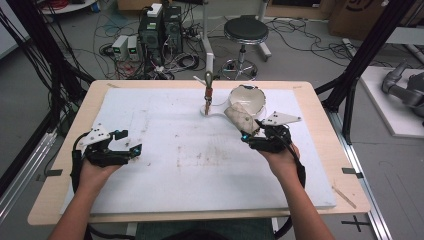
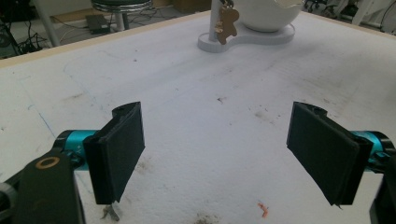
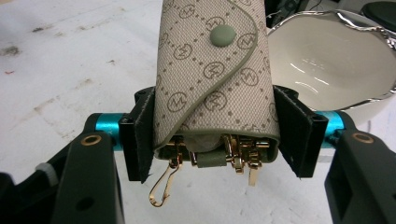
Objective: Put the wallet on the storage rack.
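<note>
The white bowl (image 1: 247,100) with its wavy silver rim sits at the far side of the worktop (image 1: 165,145) on a white stand (image 1: 216,111); in the right gripper view its glossy inside (image 3: 327,60) holds nothing. Just left of the bowl, a post on the same stand carries a small gingerbread-man charm (image 2: 226,22). The beige key case (image 3: 212,74) bears a repeated monogram of circled letters, too small to read surely, with a sage-green snap and edging; gold hooks and clasps hang out of its open lower end. The right gripper (image 3: 215,135) pinches this key case across its width, both pads pressed against its sides, and holds it just in front of the bowl, its upper end at the bowl's near rim. The left gripper (image 2: 217,154) is well to the left of the bowl, low over the worktop, its jaws spread wide with nothing between them.
</note>
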`<state>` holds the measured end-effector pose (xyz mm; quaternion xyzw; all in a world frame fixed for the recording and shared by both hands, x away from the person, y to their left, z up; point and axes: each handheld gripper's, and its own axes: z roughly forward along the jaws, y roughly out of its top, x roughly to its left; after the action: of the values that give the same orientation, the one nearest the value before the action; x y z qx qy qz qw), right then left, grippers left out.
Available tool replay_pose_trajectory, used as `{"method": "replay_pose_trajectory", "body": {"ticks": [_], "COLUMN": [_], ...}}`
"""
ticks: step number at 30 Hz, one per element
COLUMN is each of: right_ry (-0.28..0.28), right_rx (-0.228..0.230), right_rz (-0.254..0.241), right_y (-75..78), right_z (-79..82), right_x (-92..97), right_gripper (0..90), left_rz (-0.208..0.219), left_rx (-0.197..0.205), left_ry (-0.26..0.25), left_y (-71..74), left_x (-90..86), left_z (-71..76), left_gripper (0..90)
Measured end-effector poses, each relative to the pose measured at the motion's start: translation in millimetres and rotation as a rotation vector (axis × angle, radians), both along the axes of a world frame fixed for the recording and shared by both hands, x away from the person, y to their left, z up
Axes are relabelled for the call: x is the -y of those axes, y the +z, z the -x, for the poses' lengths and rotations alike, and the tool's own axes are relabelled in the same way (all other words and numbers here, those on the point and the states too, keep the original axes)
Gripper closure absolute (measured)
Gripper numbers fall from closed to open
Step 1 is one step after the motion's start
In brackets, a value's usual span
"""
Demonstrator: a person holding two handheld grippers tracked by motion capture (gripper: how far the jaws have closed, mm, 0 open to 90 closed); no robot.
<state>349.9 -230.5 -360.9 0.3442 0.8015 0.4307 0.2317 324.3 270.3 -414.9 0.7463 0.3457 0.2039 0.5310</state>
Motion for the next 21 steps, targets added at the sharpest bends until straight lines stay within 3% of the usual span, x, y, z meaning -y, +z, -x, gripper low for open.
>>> {"method": "replay_pose_trajectory", "body": {"ticks": [14, 21], "right_ry": [-0.042, -0.093], "right_rx": [0.026, 0.023], "right_rz": [-0.006, -0.005], "right_y": [8.8, 12.1], "right_z": [1.2, -9.6], "right_x": [12.0, 24.8], "right_gripper": [37.6, 37.5], "left_rz": [-0.005, -0.009], "left_rx": [0.006, 0.0], "left_ry": [0.003, 0.0], "left_y": [0.9, -0.4], "left_x": [0.3, 1.7], "left_z": [0.7, -0.4], "left_gripper": [19.0, 19.0]}}
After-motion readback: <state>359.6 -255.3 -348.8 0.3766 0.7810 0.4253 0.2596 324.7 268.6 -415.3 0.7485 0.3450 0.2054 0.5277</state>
